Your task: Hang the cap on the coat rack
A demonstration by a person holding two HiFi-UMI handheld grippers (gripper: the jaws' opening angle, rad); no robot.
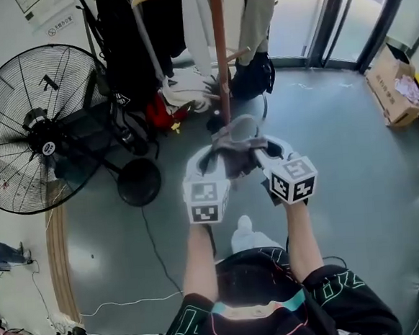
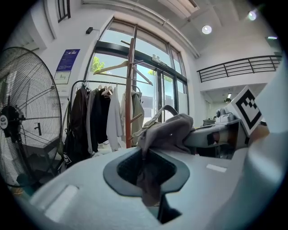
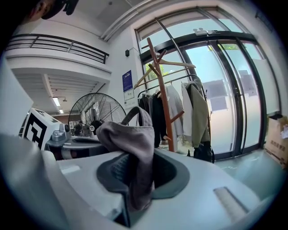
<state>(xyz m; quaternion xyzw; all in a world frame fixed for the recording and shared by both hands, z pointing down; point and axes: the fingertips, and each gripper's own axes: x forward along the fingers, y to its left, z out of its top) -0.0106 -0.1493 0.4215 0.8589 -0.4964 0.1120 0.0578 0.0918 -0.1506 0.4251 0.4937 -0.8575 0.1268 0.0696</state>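
Jaws of left gripper (image 1: 210, 161) and right gripper (image 1: 263, 153) are each pinched on grey fabric: one cap (image 1: 235, 145), slung between the two grippers. Judged light, soft and floppy; best held by the rim, back strap left free. One coat rack (image 1: 220, 61) at 12 o'clock, apart from cap.

Blue wall poster (image 2: 68, 60), white notices (image 1: 59, 23) — print too small, perhaps Chinese; nothing legible

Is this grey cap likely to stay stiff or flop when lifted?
Probably floppy: the cap crumples and droops where the jaws pinch it. Likely light: thin cloth bridges the left gripper and right gripper with little sag.
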